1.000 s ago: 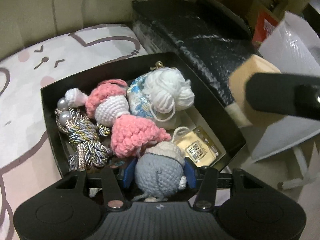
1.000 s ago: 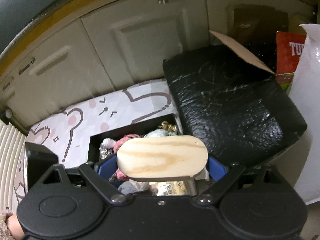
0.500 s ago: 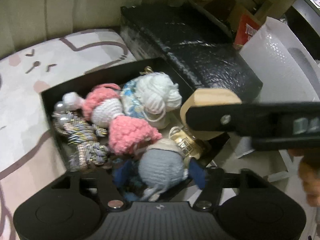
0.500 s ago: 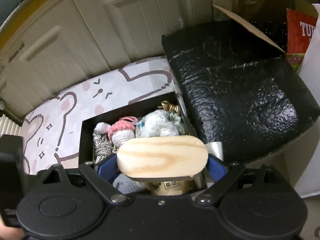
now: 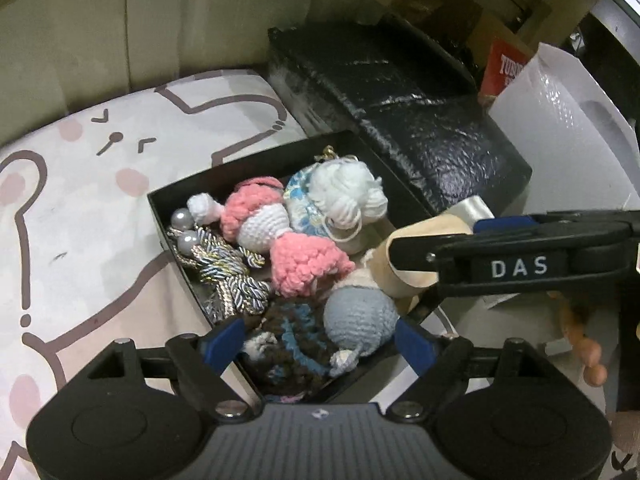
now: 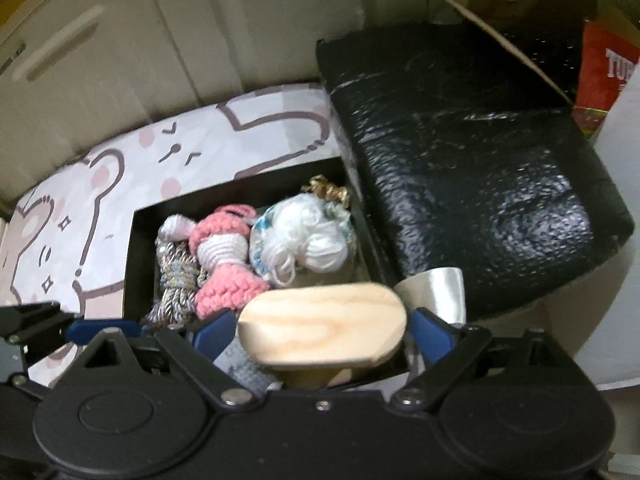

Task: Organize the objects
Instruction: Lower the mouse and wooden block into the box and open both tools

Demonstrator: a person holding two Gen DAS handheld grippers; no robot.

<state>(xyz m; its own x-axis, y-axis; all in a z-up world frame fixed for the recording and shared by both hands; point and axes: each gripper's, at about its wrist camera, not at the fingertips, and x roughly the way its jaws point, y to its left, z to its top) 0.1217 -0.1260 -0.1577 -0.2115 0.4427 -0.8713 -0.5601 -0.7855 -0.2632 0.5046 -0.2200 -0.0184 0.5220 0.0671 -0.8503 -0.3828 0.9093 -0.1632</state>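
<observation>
A black open box (image 5: 176, 196) (image 6: 138, 264) on a bear-print cloth holds crocheted toys: a pink and white doll (image 5: 280, 236) (image 6: 224, 260), a white yarn ball (image 5: 348, 192) (image 6: 308, 236), braided cords with pearls (image 5: 224, 268) and a grey-blue crochet ball (image 5: 360, 316). My left gripper (image 5: 320, 340) is open, its blue fingers either side of the grey-blue ball at the box's near end. My right gripper (image 6: 320, 328) is shut on an oval wooden piece (image 6: 324, 328) (image 5: 404, 256) with a white ribbon (image 6: 436, 292), held over the box's right near corner.
A black textured case (image 5: 400, 104) (image 6: 472, 168) lies against the box's right side. A white bubble-wrap sheet (image 5: 560, 128) and a red carton (image 5: 506, 68) stand at the far right. Cream cabinet doors (image 6: 160, 40) stand behind the bear-print cloth (image 5: 80, 200).
My right gripper has brought the wooden piece down and left over the box's right near corner. My left gripper has opened and let go of the grey-blue ball, which now lies in the box.
</observation>
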